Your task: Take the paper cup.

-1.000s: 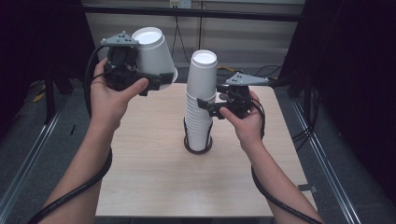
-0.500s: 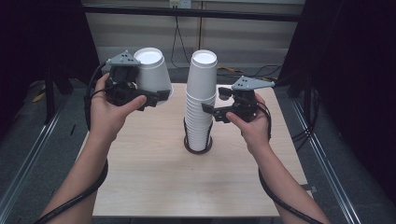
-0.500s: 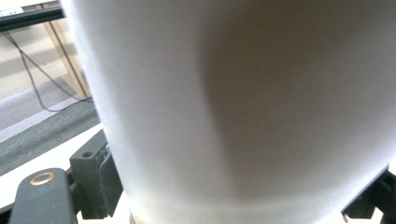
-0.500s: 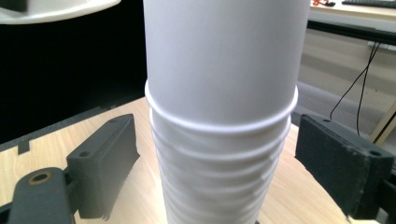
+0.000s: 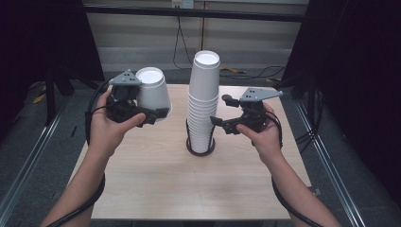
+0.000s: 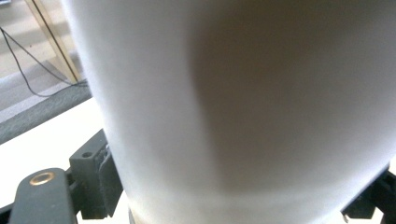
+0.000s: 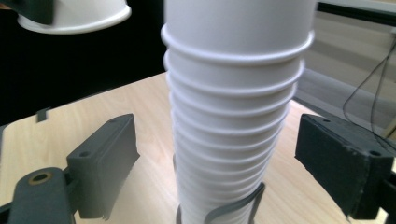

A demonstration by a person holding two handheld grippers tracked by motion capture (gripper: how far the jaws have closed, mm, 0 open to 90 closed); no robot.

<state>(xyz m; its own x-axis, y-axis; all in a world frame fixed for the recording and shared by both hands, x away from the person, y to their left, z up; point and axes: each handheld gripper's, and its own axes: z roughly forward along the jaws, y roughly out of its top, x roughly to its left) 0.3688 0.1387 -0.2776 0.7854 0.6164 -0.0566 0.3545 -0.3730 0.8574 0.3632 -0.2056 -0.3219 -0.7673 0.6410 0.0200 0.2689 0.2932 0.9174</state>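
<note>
High view, left to right: a single white paper cup [image 5: 152, 92] is being gripped upside down near its rim by the left gripper [image 5: 158, 112], held in the air above the left part of the wooden table [image 5: 156, 189], well apart from the stack. In the left gripper view the cup wall [image 6: 233, 112] is being pressed between the two black jaws. At the table's middle, the stack of upturned cups [image 5: 203, 101] is being kept upright in a dark wire holder [image 5: 200, 146]. To its right, the right gripper [image 5: 216, 122] is being held level with the stack's lower half; in the right gripper view its jaws are standing wide on either side of the stack [image 7: 233, 116], touching nothing. The step in hand is judged to be the setting-down of a cup taken off the stack. The next move probably calls for the cup being lowered rim-first onto bare table and released, while the stack is being steadied.
</note>
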